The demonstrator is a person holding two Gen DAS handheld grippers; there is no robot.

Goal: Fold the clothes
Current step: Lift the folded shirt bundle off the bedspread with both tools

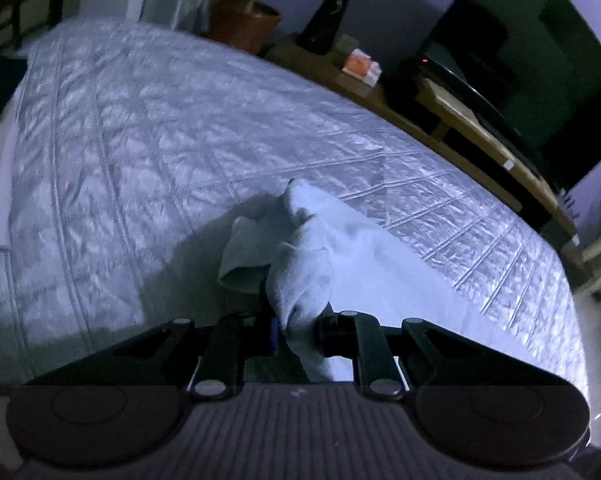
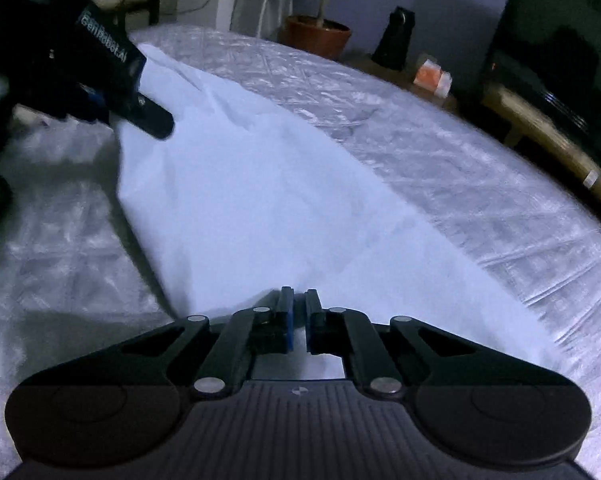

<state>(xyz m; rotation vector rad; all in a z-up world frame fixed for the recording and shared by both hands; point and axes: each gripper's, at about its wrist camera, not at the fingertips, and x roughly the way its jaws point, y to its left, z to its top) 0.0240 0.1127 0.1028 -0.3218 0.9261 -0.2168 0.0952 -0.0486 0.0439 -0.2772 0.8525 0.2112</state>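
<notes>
A white garment is stretched between my two grippers above a quilted bed. My left gripper is shut on a bunched corner of the white garment, which folds over its jaws. My right gripper is shut on the near edge of the garment, its blue pads close together with cloth between them. The left gripper also shows in the right wrist view at the upper left, holding the far end of the cloth.
The silver-white quilted bed fills most of both views. Beyond its far edge stand a wooden bench, a terracotta plant pot, a black speaker, an orange-and-white box and a dark TV screen.
</notes>
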